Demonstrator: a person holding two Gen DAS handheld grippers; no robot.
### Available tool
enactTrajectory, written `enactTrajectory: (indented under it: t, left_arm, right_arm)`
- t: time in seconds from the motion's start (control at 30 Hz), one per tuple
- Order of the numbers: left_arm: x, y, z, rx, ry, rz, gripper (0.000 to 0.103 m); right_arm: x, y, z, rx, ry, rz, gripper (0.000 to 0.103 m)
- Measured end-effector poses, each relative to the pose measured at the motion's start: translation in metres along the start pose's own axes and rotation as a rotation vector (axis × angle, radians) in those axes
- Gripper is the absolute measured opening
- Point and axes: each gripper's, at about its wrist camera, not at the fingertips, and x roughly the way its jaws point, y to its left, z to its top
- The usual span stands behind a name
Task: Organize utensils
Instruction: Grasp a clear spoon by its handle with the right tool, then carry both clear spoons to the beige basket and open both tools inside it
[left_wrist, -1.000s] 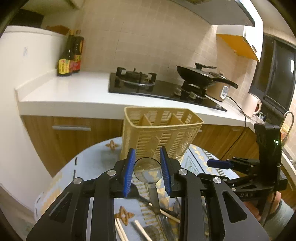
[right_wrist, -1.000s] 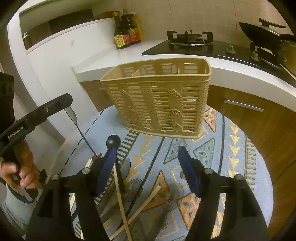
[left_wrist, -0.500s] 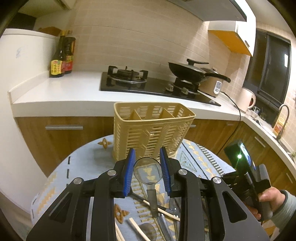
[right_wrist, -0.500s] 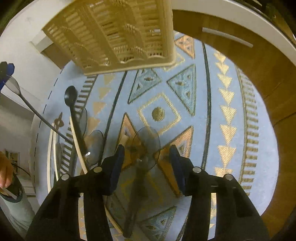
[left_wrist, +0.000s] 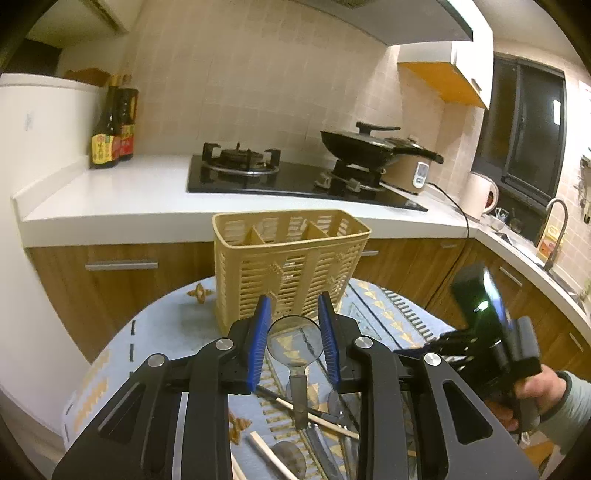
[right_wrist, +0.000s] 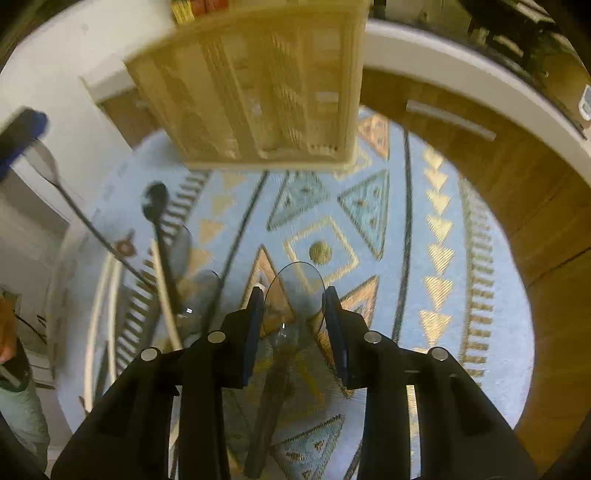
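Note:
A tan slotted utensil basket (left_wrist: 291, 258) with several compartments stands at the back of the round patterned table (left_wrist: 173, 325); it also shows in the right wrist view (right_wrist: 266, 92). My left gripper (left_wrist: 293, 325) is shut on a clear plastic spoon (left_wrist: 293, 341), held above the table short of the basket. My right gripper (right_wrist: 295, 306) has its jaws closed around the bowl of another clear spoon (right_wrist: 295, 291), low over the table. More clear spoons, a black spoon (right_wrist: 157, 199) and wooden chopsticks (right_wrist: 166, 295) lie in a pile.
A white counter (left_wrist: 122, 199) with a gas hob (left_wrist: 258, 173), a black wok (left_wrist: 365, 144) and sauce bottles (left_wrist: 110, 129) runs behind the table. Wooden cabinets (left_wrist: 110, 266) stand below it. A kettle (left_wrist: 480, 195) and sink tap (left_wrist: 554, 229) are at the right.
My right gripper tipped down toward the table and closed its jaws around a clear spoon. My left gripper kept its spoon and shifted slightly while the basket stayed ahead.

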Motion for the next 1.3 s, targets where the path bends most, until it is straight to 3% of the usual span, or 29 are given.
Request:
enactTrajectory:
  t: [0.17,0.33,0.4,0.43,0.53,0.63,0.73,0.77,0.8,0.87,0.9,1.03,1.2,1.3]
  left_arm:
    - [-0.016,-0.008,0.005,0.011,-0.050,-0.030,0.024]
    - [-0.029,-0.019,0.021,0.039,-0.099,-0.042,0.023]
    - [-0.033,-0.023,0.033,0.051,-0.124,-0.039,0.019]
    - [-0.034,-0.024,0.039,0.055,-0.135,-0.040,0.000]
    - [-0.035,-0.024,0.065,0.063,-0.171,-0.034,0.000]
    - [-0.030,-0.020,0.078,0.048,-0.166,-0.051,0.000]
    - [-0.021,-0.012,0.073,0.030,-0.103,-0.071,0.000]
    - [-0.015,-0.007,0.066,0.017,-0.060,-0.080,0.005]
    - [-0.011,-0.002,0.062,0.005,-0.030,-0.087,0.012]
    - [0.003,0.008,0.048,-0.031,0.041,-0.095,0.041]
    - [0.013,0.010,0.041,-0.032,0.095,-0.099,0.045]
    - [0.059,0.010,0.014,-0.015,0.295,-0.125,0.046]
    - [0.111,-0.003,-0.009,0.025,0.461,-0.157,0.048]
    - [0.145,-0.015,-0.022,0.061,0.543,-0.124,0.050]
  right_arm:
    - [-0.041,0.009,-0.002,-0.033,-0.139,0.014,0.030]
    - [-0.083,0.019,0.019,-0.042,-0.295,0.014,0.030]
    - [-0.098,0.020,0.029,-0.037,-0.357,0.006,0.030]
    - [-0.108,0.020,0.036,-0.034,-0.397,0.001,0.030]
    - [-0.130,0.016,0.059,-0.013,-0.502,0.000,0.030]
    - [-0.135,0.013,0.079,-0.003,-0.527,0.026,0.030]
    - [-0.128,0.012,0.079,-0.013,-0.508,0.031,0.031]
    - [-0.124,0.011,0.078,-0.014,-0.493,0.034,0.031]
    - [-0.119,0.011,0.075,-0.012,-0.478,0.033,0.031]
    - [-0.108,0.004,0.070,0.010,-0.435,0.038,0.031]
    - [-0.102,-0.001,0.068,0.024,-0.411,0.047,0.031]
    - [-0.076,-0.014,0.056,0.062,-0.314,0.039,0.031]
    - [-0.053,-0.026,0.042,0.093,-0.201,0.050,0.031]
    - [-0.039,-0.034,0.034,0.102,-0.147,0.056,0.031]
